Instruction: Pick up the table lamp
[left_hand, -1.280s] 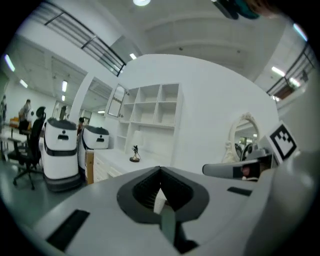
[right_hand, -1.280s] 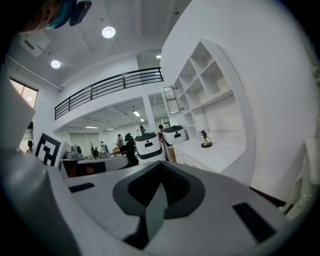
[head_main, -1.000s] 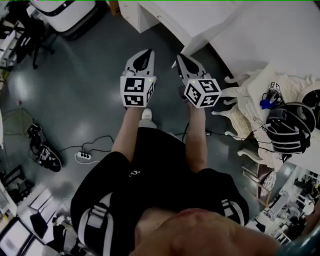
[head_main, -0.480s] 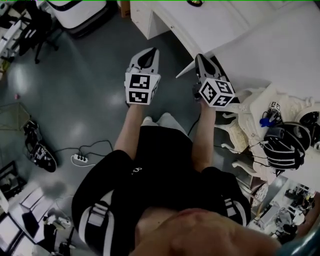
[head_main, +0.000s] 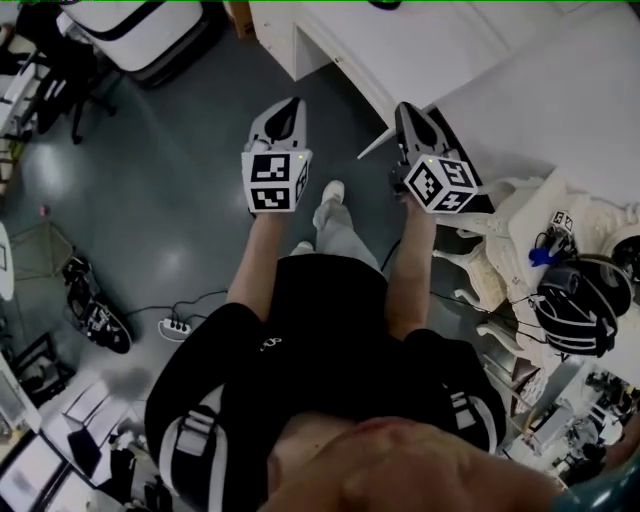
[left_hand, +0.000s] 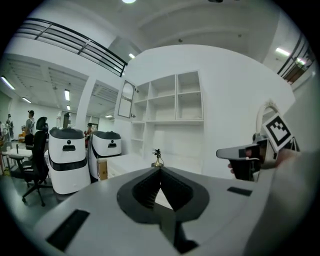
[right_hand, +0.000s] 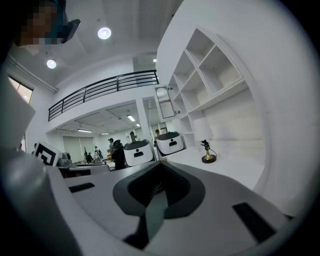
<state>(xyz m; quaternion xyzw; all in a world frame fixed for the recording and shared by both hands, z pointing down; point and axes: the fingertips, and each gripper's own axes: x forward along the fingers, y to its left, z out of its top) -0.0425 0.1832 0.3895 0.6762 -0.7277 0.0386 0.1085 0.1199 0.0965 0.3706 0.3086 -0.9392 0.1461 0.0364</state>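
Presently, both grippers are carried level ahead of the person's body, side by side, on the near side of the white desk.

The left gripper has its jaws together with nothing between them. It sits off the desk's edge, over grey floor.

The right gripper is likewise closed and empty, and its tip appears at the desk's near corner.

Judgement: closed jaws suit carriage during an approach, since nothing is within reach to grasp.

The table lamp stands upright on the desk top, well back from the near edge and below the open shelving. It is a small dark fitting on a round gold-coloured base, well apart from both grippers.

Judgement: the task is at the approach stage. One gripper will need its jaws parted before it closes on the lamp.
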